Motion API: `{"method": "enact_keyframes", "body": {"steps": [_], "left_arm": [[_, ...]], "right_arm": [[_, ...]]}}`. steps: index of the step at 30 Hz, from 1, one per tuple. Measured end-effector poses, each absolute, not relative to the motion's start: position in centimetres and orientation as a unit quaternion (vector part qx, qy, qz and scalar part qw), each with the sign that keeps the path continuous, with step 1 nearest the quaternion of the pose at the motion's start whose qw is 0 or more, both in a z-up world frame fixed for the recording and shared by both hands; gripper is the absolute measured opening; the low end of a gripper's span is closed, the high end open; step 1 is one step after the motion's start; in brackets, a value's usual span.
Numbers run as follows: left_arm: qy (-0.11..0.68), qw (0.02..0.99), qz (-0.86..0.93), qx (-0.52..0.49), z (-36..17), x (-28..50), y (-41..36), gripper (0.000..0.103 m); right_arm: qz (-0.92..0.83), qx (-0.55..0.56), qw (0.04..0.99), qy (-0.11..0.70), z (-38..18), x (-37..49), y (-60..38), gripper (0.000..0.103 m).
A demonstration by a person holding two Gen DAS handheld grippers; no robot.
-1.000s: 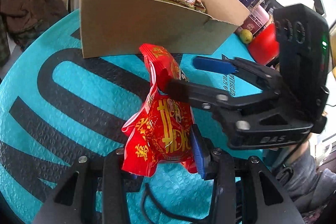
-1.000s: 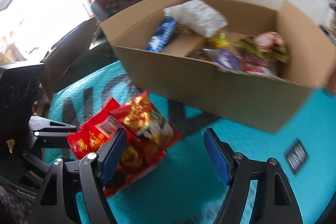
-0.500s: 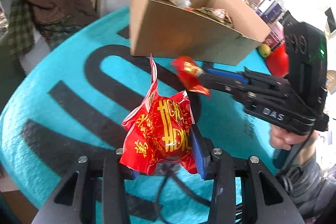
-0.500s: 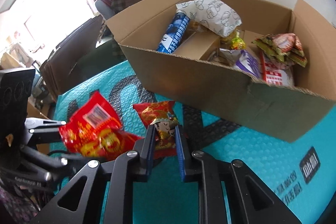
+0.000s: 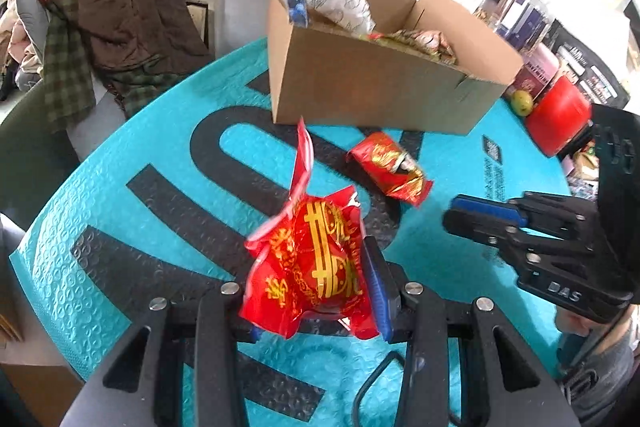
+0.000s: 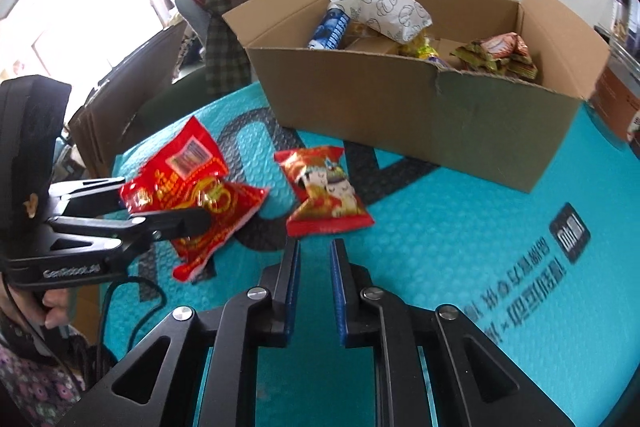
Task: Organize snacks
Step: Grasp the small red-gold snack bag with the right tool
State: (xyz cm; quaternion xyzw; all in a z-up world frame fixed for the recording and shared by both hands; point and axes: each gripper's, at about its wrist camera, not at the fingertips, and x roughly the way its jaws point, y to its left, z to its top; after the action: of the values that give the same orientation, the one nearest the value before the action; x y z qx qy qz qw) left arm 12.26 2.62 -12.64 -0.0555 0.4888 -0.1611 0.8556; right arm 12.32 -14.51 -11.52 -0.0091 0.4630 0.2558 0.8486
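My left gripper (image 5: 312, 291) is shut on a big red snack bag with gold lettering (image 5: 312, 263) and holds it above the teal mat; the bag also shows in the right wrist view (image 6: 196, 195). A small red snack packet (image 6: 326, 193) lies on the mat just beyond my right gripper (image 6: 314, 259), free of it; the packet also shows in the left wrist view (image 5: 390, 167). The right gripper's jaws stand a narrow gap apart with nothing between them. An open cardboard box (image 6: 420, 107) with several snacks inside stands behind.
The teal mat (image 6: 460, 267) with black lettering covers the round table. Bottles, a red container (image 5: 558, 115) and a green fruit (image 5: 522, 101) stand right of the box. A chair draped with brown and plaid clothes (image 5: 108, 23) stands at the left.
My right gripper let go of the small red packet, which now lies on the mat, and drew back with its jaws slightly parted. The left gripper kept hold of the big red bag.
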Motion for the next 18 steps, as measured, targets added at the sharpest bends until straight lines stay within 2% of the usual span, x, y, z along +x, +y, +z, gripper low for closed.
{"method": "enact_keyframes", "body": {"steps": [3, 4, 5, 7, 9, 11, 14, 18], "left_arm": [[0.509, 0.842, -0.164, -0.067, -13.4, 12.4, 2.7, 0.04], [0.515, 0.838, -0.169, -0.07, -13.7, 12.5, 2.6, 0.041], [0.516, 0.837, -0.171, -0.066, -13.7, 12.5, 2.5, 0.043], [0.515, 0.84, -0.168, -0.043, -13.7, 12.3, 1.9, 0.046], [0.514, 0.84, -0.173, -0.027, -13.7, 12.3, 1.2, 0.057], [0.514, 0.839, -0.181, -0.02, -13.7, 12.3, 0.7, 0.067], [0.51, 0.846, -0.157, 0.005, -13.9, 12.4, 0.2, 0.081], [0.491, 0.865, -0.104, 0.03, -14.4, 12.7, 1.2, 0.081]], "right_arm": [[0.25, -0.006, 0.85, 0.464, -11.6, 11.7, -14.7, 0.017], [0.246, -0.009, 0.851, 0.464, -11.6, 11.6, -14.6, 0.023], [0.242, -0.011, 0.852, 0.463, -11.6, 11.5, -14.6, 0.037], [0.233, -0.011, 0.856, 0.462, -11.6, 11.6, -14.5, 0.051], [0.233, -0.011, 0.855, 0.463, -11.6, 11.8, -14.5, 0.051], [0.227, -0.018, 0.857, 0.462, -11.6, 12.0, -14.4, 0.06], [0.225, -0.023, 0.857, 0.463, -11.7, 12.6, -14.2, 0.061], [0.224, -0.023, 0.858, 0.461, -11.7, 13.0, -14.2, 0.065]]}}
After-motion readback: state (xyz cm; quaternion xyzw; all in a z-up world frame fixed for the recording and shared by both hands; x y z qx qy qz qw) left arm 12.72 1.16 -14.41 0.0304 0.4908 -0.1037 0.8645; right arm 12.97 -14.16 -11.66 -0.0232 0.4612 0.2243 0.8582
